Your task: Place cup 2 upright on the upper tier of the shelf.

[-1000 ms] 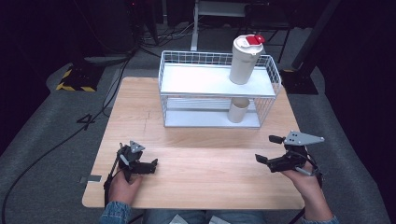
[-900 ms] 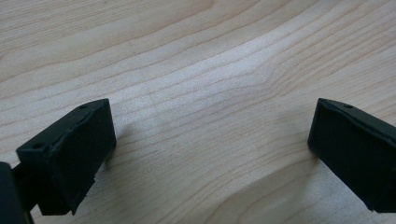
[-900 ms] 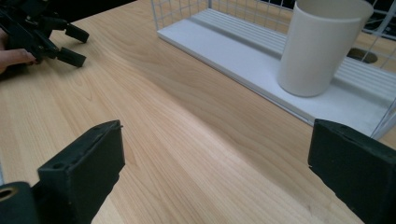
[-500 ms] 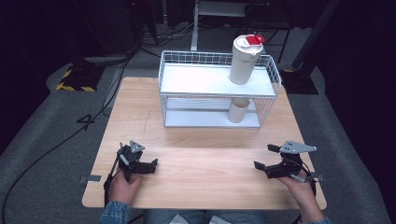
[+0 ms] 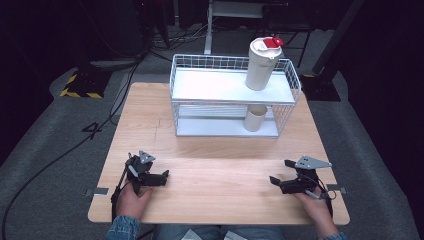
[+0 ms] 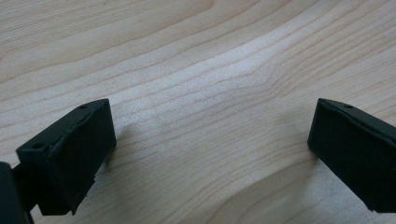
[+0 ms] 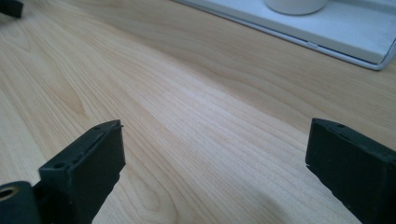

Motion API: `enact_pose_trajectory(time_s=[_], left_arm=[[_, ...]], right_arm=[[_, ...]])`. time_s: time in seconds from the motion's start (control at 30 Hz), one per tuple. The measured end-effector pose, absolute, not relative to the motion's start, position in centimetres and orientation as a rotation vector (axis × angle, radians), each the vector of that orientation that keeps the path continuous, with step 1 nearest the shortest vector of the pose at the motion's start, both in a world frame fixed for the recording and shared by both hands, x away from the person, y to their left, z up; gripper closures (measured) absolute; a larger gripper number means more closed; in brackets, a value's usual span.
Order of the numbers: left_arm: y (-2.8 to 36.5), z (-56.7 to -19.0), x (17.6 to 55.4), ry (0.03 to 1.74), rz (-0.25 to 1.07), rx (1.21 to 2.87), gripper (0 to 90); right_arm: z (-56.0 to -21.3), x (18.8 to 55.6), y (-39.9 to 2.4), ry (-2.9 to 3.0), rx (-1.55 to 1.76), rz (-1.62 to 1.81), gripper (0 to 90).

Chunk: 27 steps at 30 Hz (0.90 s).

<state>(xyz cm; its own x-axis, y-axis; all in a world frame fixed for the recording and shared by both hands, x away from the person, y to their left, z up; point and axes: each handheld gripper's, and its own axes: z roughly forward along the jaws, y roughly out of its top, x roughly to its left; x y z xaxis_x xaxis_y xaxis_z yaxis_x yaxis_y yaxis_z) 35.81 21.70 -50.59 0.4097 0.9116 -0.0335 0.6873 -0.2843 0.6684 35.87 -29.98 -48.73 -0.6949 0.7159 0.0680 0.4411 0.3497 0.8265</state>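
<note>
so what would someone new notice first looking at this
Likely the tall white tumbler with a red lid standing on the top shelf of the white wire rack at the table's far side, with a small white cup on the shelf below it. Nearer the person, the left gripper and right gripper sit low over the bare wooden table, jaws open with nothing between them.

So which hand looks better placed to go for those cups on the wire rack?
Probably the right gripper: the tall lidded cup and small cup stand at the rack's right end, and its jaws are open and empty.
</note>
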Motion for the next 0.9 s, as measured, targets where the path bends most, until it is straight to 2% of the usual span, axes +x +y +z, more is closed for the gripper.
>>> enact_pose_trajectory(time_s=[0.43, 0.6, 0.9], left_arm=[[21.7, -50.6, 35.8, 1.354, 0.478, 2.064, 1.4], [21.7, -50.6, 35.8, 1.354, 0.478, 2.063, 1.4], [21.7, -50.6, 35.8, 1.353, 0.480, 2.063, 1.4]], right_arm=[[-50.0, 36.1, -29.2, 2.350, 1.061, 1.185, 5.0], [-50.3, 36.3, -29.3, 2.366, 1.109, 1.134, 14.9], [-50.5, 36.2, -28.8, 2.365, 1.090, 1.027, 14.5]])
